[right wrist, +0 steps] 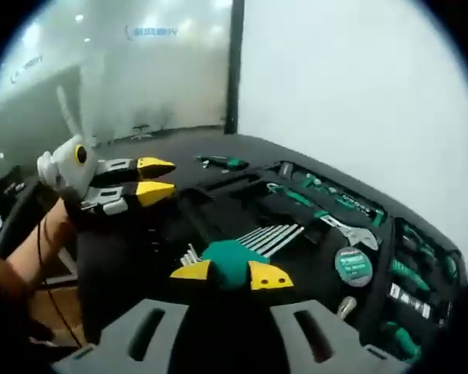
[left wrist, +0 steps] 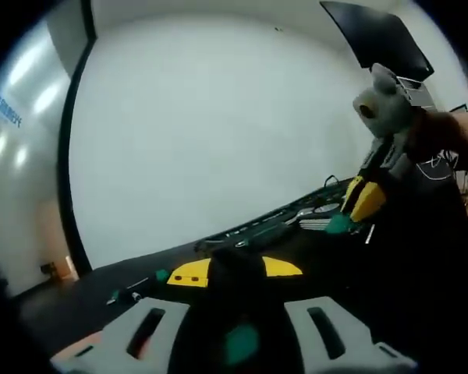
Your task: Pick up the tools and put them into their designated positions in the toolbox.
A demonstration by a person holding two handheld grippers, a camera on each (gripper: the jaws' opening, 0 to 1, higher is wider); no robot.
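My right gripper (right wrist: 230,273) is shut on a green hex-key holder (right wrist: 232,259); its silver keys (right wrist: 269,236) fan out over the open black toolbox (right wrist: 218,204). The same gripper (left wrist: 357,204) comes in from the right of the left gripper view, carrying the green holder (left wrist: 339,224) above the toolbox (left wrist: 265,220). The left gripper (left wrist: 234,270) has yellow tips with a dark lump between them. I cannot make out what the lump is or whether it is gripped. From the right gripper view, the left gripper (right wrist: 157,179) hovers at the left of the box, jaws a narrow gap apart.
The toolbox holds green sockets (right wrist: 335,195), a silver adjustable wrench (right wrist: 349,231), a round tape measure (right wrist: 352,265) and green-handled drivers (right wrist: 409,274). A loose green tool (right wrist: 222,162) lies on the black table beyond the box. Small green bits (left wrist: 162,275) lie nearby. A hand (right wrist: 27,257) holds the left gripper.
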